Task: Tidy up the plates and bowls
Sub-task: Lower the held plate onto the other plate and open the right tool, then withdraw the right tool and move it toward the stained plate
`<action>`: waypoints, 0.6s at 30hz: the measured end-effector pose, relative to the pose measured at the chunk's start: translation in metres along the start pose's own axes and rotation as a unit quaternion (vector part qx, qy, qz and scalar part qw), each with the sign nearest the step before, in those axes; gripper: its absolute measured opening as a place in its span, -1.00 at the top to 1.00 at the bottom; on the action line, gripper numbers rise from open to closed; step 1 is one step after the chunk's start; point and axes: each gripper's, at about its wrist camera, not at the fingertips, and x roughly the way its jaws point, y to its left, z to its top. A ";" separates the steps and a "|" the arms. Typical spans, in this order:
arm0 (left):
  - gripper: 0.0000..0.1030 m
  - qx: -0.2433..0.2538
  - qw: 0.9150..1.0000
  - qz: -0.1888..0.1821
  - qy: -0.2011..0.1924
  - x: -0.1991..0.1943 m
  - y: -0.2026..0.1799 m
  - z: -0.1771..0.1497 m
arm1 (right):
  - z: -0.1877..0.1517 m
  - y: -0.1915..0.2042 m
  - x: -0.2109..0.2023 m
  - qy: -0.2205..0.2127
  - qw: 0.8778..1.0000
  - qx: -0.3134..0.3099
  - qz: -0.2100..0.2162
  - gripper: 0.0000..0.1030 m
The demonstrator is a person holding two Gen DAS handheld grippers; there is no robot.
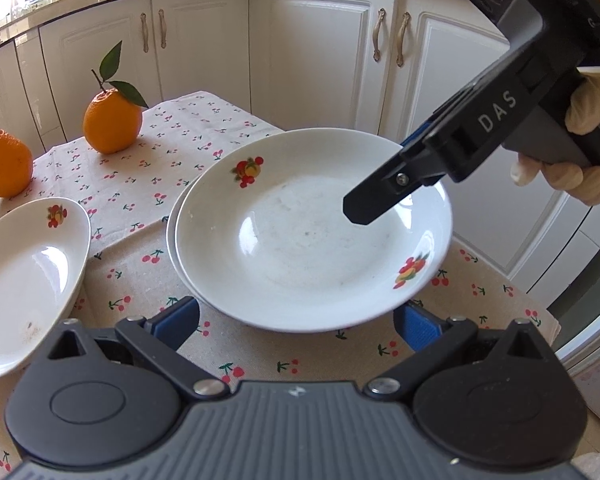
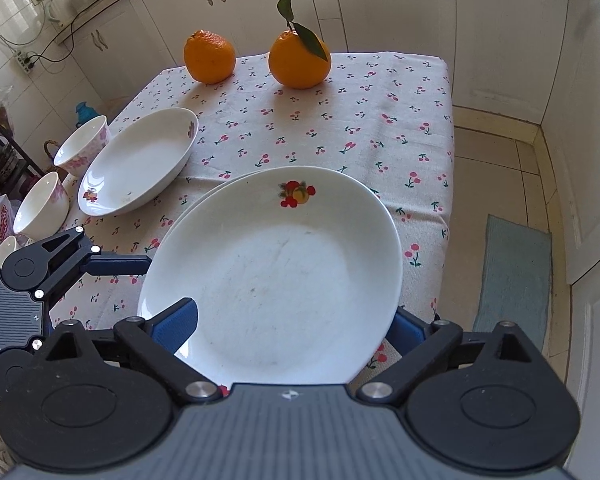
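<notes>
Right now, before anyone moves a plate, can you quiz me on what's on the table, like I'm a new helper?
1. How many oranges sit on the tablecloth?
2. True or false: the top plate lies on a second plate.
3. Pick one: the flowered bowls stand A) beside the oval dish, B) between the two fruits, C) on the stack.

Key: 1) two; 2) true; 3) A.
</notes>
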 end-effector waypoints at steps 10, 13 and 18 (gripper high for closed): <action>-0.99 0.000 1.000 0.010 -0.007 -0.006 -0.001 -0.004 | -0.005 0.009 -0.012 -0.011 1.000 -0.007 -0.018 -1.00; -0.99 -0.007 1.000 0.015 -0.019 -0.016 0.001 -0.007 | -0.005 0.018 -0.020 -0.023 0.999 -0.021 -0.034 -1.00; -0.99 -0.045 0.997 0.041 -0.052 -0.042 0.008 -0.012 | -0.009 0.041 -0.030 -0.050 0.996 -0.056 -0.057 -1.00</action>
